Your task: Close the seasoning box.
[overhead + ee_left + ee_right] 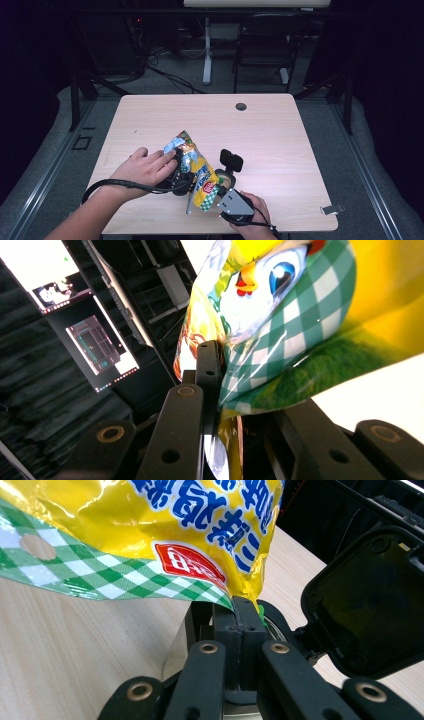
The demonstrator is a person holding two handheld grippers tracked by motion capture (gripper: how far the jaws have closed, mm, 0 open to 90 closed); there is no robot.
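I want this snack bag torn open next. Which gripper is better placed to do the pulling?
Probably the left gripper: it clamps the snack bag higher up, with free bag above it. The right gripper pinches the bottom corner near the table, better suited as the anchor.

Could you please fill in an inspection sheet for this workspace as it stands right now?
Surface: light wooden table, with a round grommet hole near its far edge.
Job's things: one yellow snack bag with a green check pattern, held up off the table between both hands.
Clutter: a small metal clip at the table's near right edge.
Grippers: left hand-held gripper pinches one edge of the bag; right hand-held gripper is shut on the bag's lower corner.
Cables: a black cable loops from the left gripper over the wrist.
Surroundings: dark room, a black chair behind the table, lit screens to the side.
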